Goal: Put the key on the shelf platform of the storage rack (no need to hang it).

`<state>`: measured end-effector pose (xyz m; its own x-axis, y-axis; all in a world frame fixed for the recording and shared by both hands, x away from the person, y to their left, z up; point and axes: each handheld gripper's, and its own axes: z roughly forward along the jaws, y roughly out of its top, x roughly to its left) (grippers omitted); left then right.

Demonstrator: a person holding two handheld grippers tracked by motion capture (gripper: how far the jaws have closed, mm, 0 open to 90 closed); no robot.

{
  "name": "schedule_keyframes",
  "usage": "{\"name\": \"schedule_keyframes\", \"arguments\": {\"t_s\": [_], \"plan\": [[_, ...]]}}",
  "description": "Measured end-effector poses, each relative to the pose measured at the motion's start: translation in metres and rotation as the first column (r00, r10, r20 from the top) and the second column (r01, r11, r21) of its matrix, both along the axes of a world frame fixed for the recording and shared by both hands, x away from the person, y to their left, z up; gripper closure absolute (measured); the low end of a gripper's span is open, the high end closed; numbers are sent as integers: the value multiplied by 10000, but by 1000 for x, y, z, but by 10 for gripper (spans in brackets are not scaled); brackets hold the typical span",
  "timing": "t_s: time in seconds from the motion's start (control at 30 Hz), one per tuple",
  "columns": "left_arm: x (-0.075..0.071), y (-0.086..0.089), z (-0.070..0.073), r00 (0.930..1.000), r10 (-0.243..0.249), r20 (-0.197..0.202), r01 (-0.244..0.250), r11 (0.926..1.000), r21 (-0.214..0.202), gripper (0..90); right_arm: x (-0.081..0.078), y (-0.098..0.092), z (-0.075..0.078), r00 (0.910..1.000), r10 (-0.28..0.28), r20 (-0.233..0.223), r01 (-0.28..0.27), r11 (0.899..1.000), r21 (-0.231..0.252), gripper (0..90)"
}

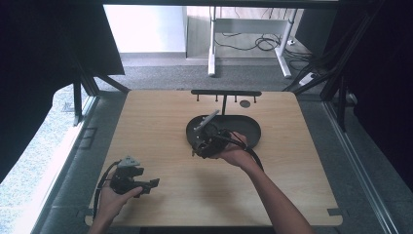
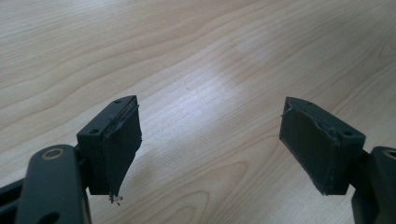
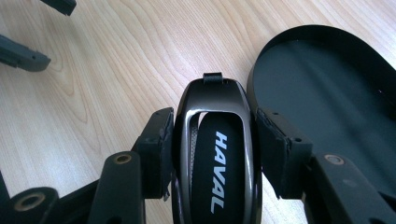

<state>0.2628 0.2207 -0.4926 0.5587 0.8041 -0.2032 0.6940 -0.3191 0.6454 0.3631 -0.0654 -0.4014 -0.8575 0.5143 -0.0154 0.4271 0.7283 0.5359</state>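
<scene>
The HAVAL key fob (image 3: 215,158) sits clamped between my right gripper's (image 3: 212,149) jaws, just beside the black oval tray's (image 3: 327,93) rim, above the wooden table (image 1: 160,126). The tray lies below a black hook rack (image 1: 226,92). My left gripper (image 2: 210,144) hovers near the table's left corner, jaws wide apart, holding nothing.

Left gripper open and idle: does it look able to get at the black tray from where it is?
Probably yes. The left gripper is open over bare table, with nothing between it and the tray. But the right gripper, shut on a key fob, sits at the tray's near left rim.
</scene>
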Motion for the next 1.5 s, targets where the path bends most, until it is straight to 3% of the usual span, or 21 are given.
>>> {"name": "schedule_keyframes", "arguments": {"t_s": [0.47,1.0,1.13,1.17,1.23,1.3,1.5], "plan": [[1,-6,-4,9986,-413,-318,421,9988,244,200,2,0,-3,10000,40,-43,-41,9999,-136,488],[1,-8,-5,9984,-440,-346,450,9985,301,200,3,0,-5,10000,-31,-92,29,9998,-210,488],[3,-8,-11,9950,-645,-764,682,9966,469,188,3,1,-6,10000,7,-95,-9,9998,-220,488],[3,-12,-14,9905,-776,-1139,881,9920,899,179,3,2,-8,10000,35,-87,-37,9996,-273,488],[3,-18,-18,9877,-847,-1316,1030,9849,1394,182,3,2,-9,9999,54,-111,-57,9996,-285,488],[3,-22,-19,9872,-935,-1295,1130,9818,1526,183,3,2,-9,9999,75,-103,-78,9996,-279,488],[2,-21,-16,9883,-898,-1236,1064,9851,1354,182,4,0,-8,9999,14,-103,-16,9997,-237,488]]}}
